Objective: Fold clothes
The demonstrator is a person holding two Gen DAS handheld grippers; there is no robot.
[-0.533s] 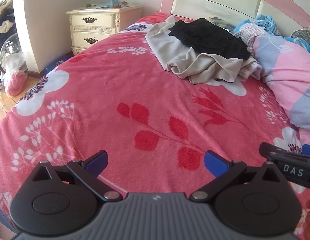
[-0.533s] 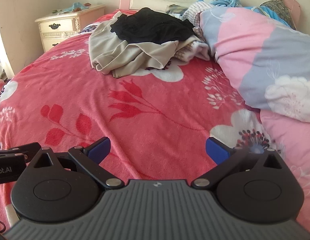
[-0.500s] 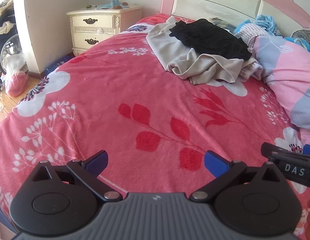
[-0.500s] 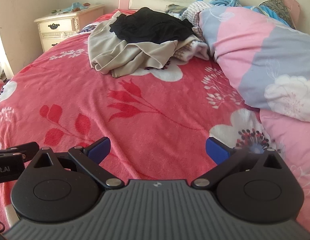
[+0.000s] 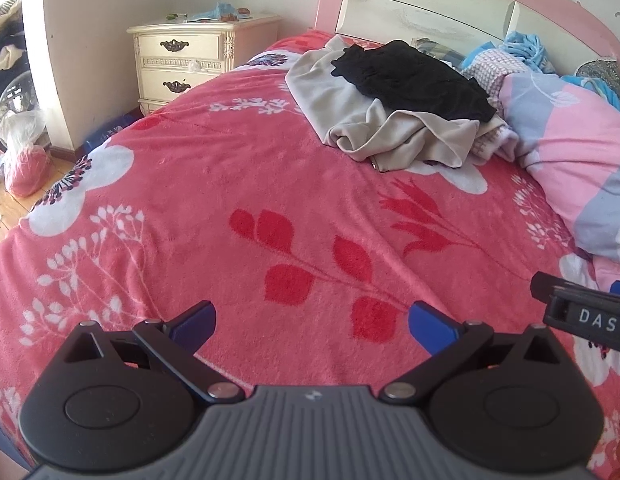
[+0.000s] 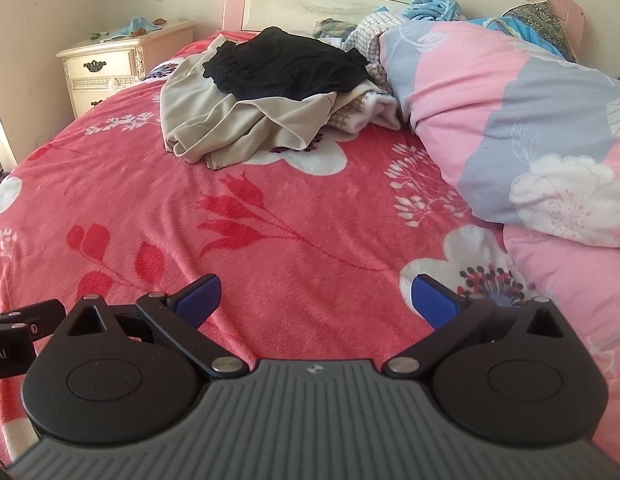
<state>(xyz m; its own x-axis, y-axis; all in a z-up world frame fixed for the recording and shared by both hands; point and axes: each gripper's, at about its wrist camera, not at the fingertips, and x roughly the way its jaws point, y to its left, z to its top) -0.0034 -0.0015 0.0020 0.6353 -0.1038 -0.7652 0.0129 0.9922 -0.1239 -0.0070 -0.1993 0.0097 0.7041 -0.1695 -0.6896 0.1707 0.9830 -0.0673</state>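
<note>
Step in hand: approach, nothing picked yet. Left gripper point(image 5: 312, 316) and right gripper point(image 6: 316, 290) hover over the bed point(image 5: 229, 184), fingers wide, empty. Clothes pile point(image 6: 249, 112) lies well ahead by the headboard; next move, as judged: reach fwd and pinch the black garment point(image 5: 410, 76) on top.

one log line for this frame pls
stage: approach | left gripper: open, empty | right gripper: open, empty | clothes pile: unfolded, black garment on top, far side of bed
</note>
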